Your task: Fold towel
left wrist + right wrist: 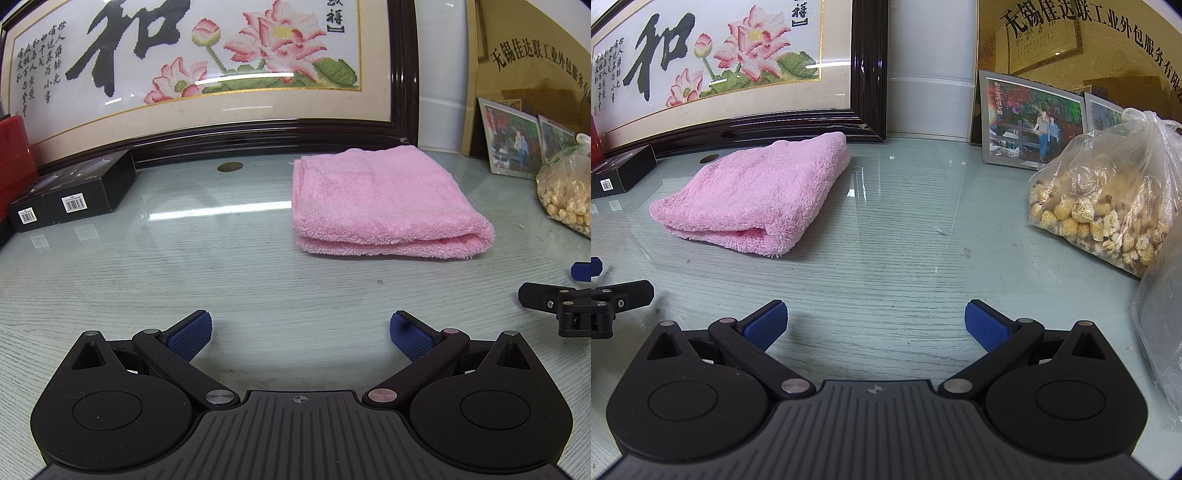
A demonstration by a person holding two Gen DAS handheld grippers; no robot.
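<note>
A pink towel point(380, 199) lies folded in layers on the glass-topped table, ahead and to the right in the left wrist view. It also shows in the right wrist view point(753, 199), ahead and to the left. My left gripper point(300, 334) is open and empty, well short of the towel. My right gripper point(875, 325) is open and empty, also short of the towel and to its right. Part of the right gripper point(554, 299) shows at the right edge of the left view. Part of the left gripper point(617, 295) shows at the left edge of the right view.
A large framed lotus embroidery point(207, 66) leans at the back. Black boxes point(74, 192) and a red box point(13, 147) stand at the left. Framed photos point(1030, 118) and a plastic bag of yellowish pieces point(1104, 199) stand at the right.
</note>
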